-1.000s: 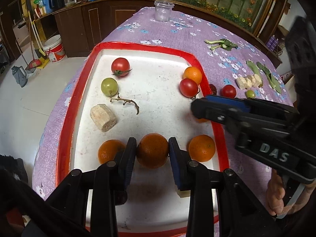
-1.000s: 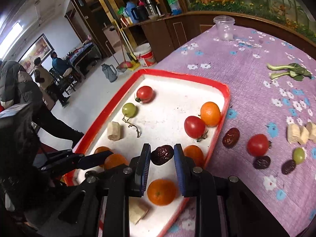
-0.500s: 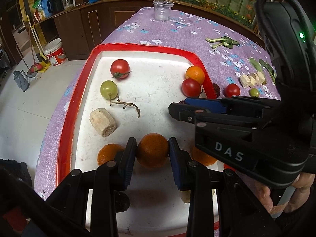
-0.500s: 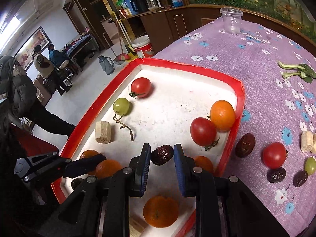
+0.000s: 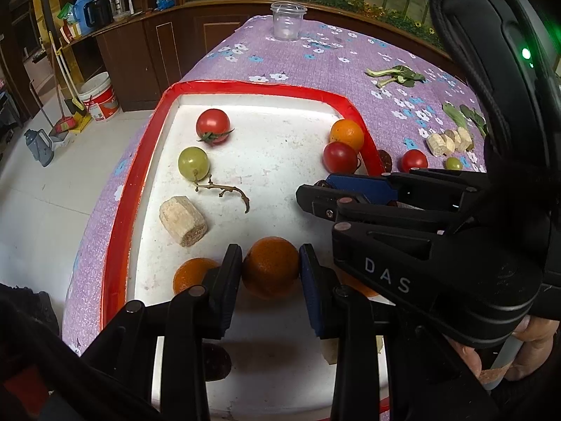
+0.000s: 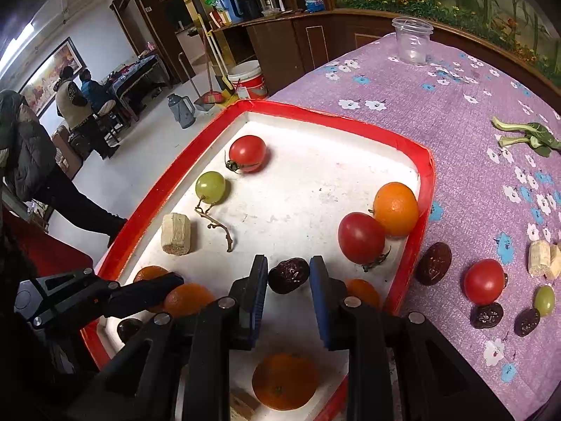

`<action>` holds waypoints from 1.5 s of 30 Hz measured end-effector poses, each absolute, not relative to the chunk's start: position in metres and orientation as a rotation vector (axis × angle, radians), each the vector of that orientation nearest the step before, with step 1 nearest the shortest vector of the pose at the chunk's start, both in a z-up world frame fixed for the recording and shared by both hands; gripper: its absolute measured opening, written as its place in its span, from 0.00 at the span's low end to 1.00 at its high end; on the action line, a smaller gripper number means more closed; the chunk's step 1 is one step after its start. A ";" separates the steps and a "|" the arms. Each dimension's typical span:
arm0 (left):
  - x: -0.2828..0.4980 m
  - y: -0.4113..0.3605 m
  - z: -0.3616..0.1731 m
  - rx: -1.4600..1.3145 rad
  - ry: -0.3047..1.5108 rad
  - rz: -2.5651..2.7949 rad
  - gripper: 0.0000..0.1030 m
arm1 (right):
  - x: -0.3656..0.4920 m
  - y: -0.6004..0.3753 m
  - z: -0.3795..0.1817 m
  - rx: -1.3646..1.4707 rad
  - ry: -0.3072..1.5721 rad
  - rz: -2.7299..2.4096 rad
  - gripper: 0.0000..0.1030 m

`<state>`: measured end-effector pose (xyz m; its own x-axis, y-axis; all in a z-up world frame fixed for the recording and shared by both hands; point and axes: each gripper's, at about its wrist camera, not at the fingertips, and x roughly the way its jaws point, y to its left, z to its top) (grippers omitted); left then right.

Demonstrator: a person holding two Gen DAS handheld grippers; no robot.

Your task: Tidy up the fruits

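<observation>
**Fruit tray on bench: two claws, both loaded**

- Writing: "DAS" in pale letters on the right claw's black body, read from the left wrist view.
- Left claw (image 5: 270,268): angled steeply down over the tray's near end, clenched on an orange (image 5: 270,266).
- Right claw (image 6: 288,275): angled steeply down, clenched on a dark red date (image 6: 288,275) over the white tray floor; a hand (image 5: 519,351) grips its handle.
- Tray (image 6: 426,189): red rim, on the purple flowered bench cloth (image 6: 438,112).
- Tray holds tomatoes, grape, oranges.
</observation>
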<state>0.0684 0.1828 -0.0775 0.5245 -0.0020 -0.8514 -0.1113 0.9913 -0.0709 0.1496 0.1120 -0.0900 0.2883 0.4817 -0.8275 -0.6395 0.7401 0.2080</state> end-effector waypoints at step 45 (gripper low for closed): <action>-0.034 0.198 -0.032 -0.235 0.722 0.096 0.66 | -0.011 0.027 0.018 -0.079 0.796 0.525 0.71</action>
<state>-0.0336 0.1985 -0.0315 0.7477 0.0060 -0.6640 -0.1674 0.9693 -0.1798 -0.0106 0.0267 0.0179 0.5791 0.4190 -0.6994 -0.4775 0.8696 0.1256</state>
